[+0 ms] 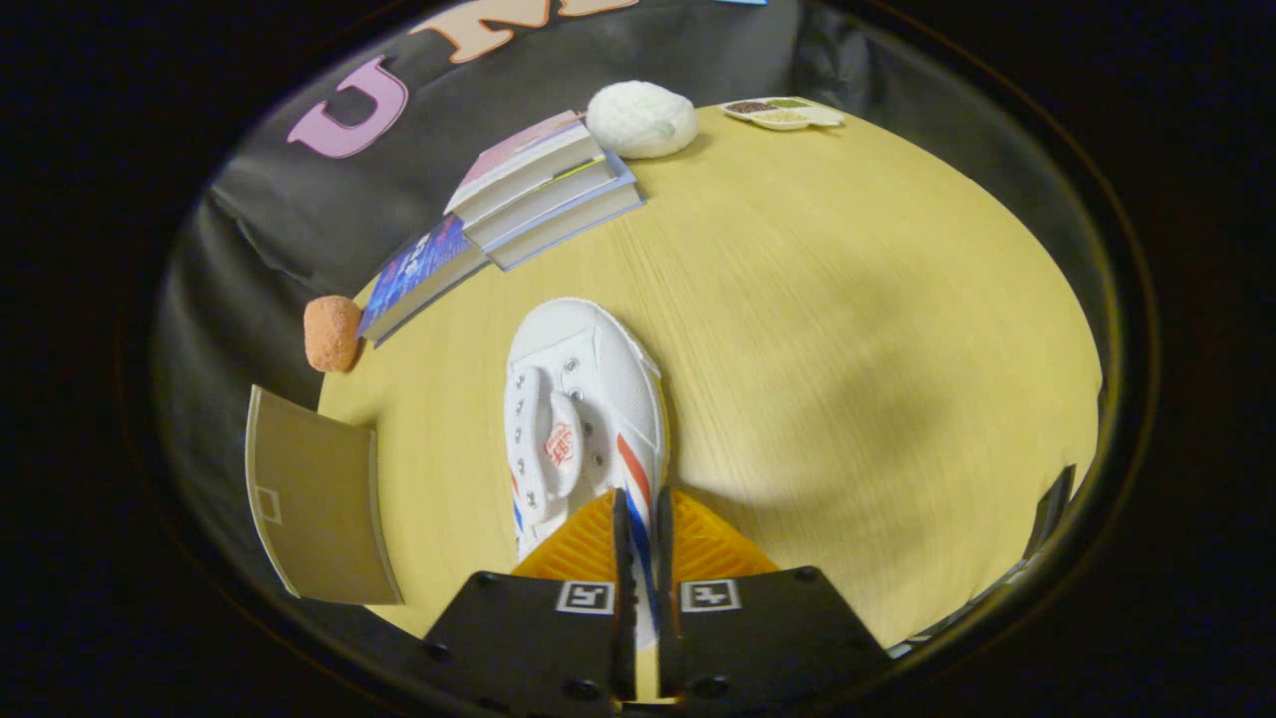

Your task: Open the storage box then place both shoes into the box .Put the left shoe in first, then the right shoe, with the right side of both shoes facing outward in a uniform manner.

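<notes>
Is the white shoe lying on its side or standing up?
Standing up: the white shoe shows its tongue and eyelets from above, and the gripper is pinching its side wall.

Warm, fairly bright light on the worktop (847, 299); broad soft shadow lies right of the shoe (583, 409). Fisheye bends the edges strongly; periphery dim. Centre sharp, white shoe slightly glaring.

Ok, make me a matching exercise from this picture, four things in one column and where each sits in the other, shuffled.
Things:
1. shoe
2. stack of books
3. orange ball
4. white fluffy ball

Places:
A. at the table's edge, beside the lowest book
B. side wall pinched by the tongs
C. beyond the shoe's toe
D. just past the books

Pairs: 1-B, 2-C, 3-A, 4-D
</notes>
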`<state>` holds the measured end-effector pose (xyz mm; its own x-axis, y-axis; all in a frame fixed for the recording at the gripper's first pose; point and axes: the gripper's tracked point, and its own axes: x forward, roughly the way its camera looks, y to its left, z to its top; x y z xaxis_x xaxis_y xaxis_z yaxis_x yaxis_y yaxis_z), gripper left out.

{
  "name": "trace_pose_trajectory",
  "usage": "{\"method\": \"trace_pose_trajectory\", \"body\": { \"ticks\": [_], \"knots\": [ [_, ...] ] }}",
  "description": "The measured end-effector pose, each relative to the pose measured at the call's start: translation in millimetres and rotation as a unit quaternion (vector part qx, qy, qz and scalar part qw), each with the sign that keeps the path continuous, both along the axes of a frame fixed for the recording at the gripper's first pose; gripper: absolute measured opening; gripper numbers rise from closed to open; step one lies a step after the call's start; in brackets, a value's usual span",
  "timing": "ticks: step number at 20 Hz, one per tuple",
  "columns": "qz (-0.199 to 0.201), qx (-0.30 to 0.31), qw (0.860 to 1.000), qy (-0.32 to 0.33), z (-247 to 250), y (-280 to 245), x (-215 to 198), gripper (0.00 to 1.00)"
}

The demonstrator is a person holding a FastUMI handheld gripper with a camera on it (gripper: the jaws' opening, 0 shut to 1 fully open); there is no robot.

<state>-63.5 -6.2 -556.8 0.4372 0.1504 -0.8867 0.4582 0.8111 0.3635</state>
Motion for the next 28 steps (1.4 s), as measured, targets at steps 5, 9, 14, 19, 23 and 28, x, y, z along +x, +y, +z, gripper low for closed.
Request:
{"method": "trace_pose_trajectory", "body": {
  "ticks": [5,9,14,19,23,28],
  "knots": [
    [-0.060,0.074,0.995,-0.012,11.0,14.1,-1.5,0.09],
    [-0.075,0.130,0.988,-0.036,46.3,39.1,2.7,0.09],
    [-0.035,0.160,0.984,-0.076,126.2,111.5,29.4,0.09],
    [0.018,0.204,0.972,-0.113,210.3,227.8,51.2,0.09],
    [0.054,0.223,0.968,-0.104,235.4,304.7,61.3,0.09],
    [0.051,0.180,0.981,-0.057,211.0,356.5,50.8,0.09]
  ]
}}
